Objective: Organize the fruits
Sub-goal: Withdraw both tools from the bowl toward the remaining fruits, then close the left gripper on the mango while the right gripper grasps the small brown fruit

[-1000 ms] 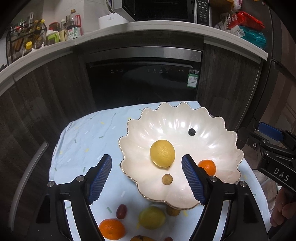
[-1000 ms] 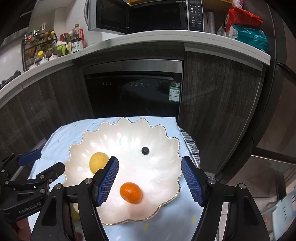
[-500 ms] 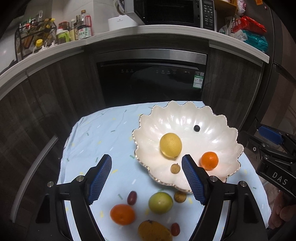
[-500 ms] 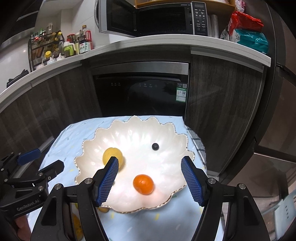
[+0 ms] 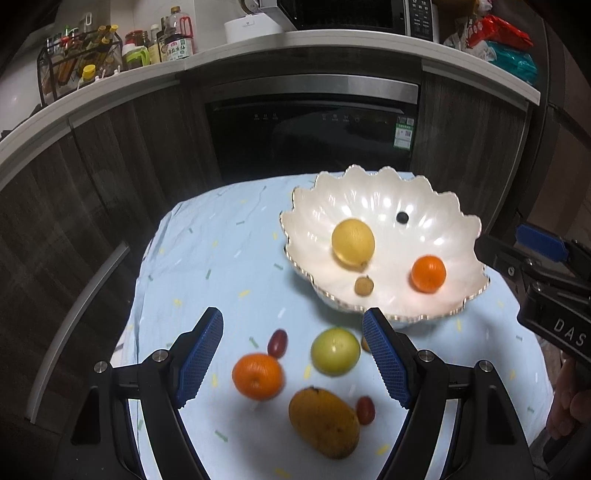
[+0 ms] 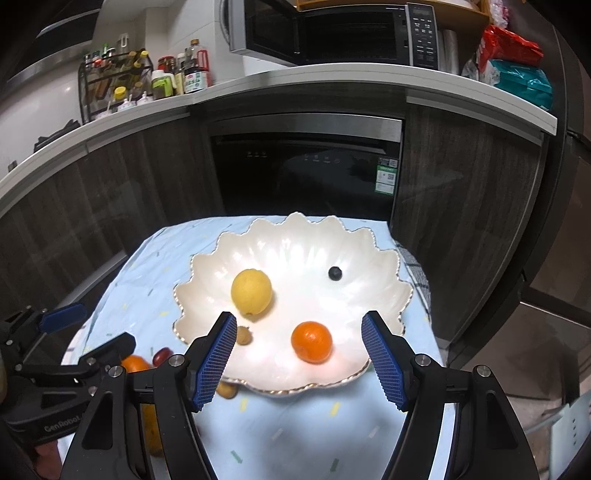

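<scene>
A white scalloped bowl (image 5: 317, 206) (image 6: 207, 269) sits on a light blue cloth. It holds a lemon (image 5: 352, 242) (image 6: 251, 291), an orange (image 5: 428, 274) (image 6: 311, 341), a small brown fruit (image 5: 364, 285) and a blueberry (image 5: 402, 218) (image 6: 335, 273). On the cloth in front lie an orange (image 5: 257, 376), a green apple (image 5: 335, 350), a mango (image 5: 324, 421) and two red grapes (image 5: 277, 343) (image 5: 365, 410). My left gripper (image 5: 293, 354) is open and empty above the loose fruits. My right gripper (image 6: 299, 358) is open and empty above the bowl's front.
The cloth-covered table (image 5: 221, 251) stands in front of a dark built-in oven (image 5: 314, 129) and wooden cabinets. A counter above carries bottles (image 5: 173, 40) and a microwave (image 6: 332, 33). The table's right edge drops off past the bowl (image 6: 417, 273).
My left gripper has pulled back and left from over the bowl, so the loose fruits on the cloth now lie between its fingers. My right gripper has pulled back slightly.
</scene>
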Tool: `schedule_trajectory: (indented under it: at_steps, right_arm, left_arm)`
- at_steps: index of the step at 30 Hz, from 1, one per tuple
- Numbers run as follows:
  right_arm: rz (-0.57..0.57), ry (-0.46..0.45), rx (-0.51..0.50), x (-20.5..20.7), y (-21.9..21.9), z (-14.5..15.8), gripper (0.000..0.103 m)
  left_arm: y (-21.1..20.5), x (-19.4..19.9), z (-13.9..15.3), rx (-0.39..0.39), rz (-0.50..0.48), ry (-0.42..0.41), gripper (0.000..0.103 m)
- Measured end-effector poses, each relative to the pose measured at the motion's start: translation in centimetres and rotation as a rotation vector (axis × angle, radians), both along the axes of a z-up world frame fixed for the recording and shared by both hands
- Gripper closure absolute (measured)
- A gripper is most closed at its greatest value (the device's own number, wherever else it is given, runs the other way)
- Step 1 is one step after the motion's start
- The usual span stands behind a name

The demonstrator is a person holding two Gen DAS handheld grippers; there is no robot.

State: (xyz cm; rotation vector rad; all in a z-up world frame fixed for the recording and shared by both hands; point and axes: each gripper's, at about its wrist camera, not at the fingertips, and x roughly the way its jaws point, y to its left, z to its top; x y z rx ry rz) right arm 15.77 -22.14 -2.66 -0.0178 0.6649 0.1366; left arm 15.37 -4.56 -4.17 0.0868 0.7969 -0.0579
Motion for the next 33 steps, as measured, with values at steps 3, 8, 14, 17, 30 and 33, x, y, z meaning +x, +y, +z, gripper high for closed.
schedule_trajectory:
  at_steps: [3,8,14,17,30,33]
  right_arm:
    - [0.022,0.004,-0.004,-0.4,0.3,-0.4,0.032]
    - [0.064,0.009,-0.017,-1.1,0.8,-1.2,0.032]
    - [0.104,0.033,-0.024,-2.0,1.2,-2.3,0.032]
    - [0.119,0.054,-0.019,-2.3,1.3,-3.0,0.032]
    - [0.122,0.127,0.001,-2.8,1.4,-6.0,0.032]
    - [0.123,0.138,0.007,-2.7,1.4,-6.6,0.032]
  left_arm:
    - [0.1,-0.7,-0.6,0.008,-0.002,0.01,0.025]
    - [0.2,-1.4,-1.4,0.007,0.002,0.033,0.025]
    - [0.2,-2.7,-2.8,0.002,-0.021,0.069,0.025]
    - [0.2,-3.3,-3.6,-0.007,-0.032,0.089,0.025]
    - [0.2,-3.0,-6.1,-0.033,0.005,0.15,0.026]
    - [0.3,-2.6,-6.5,-0.051,0.023,0.164,0.026]
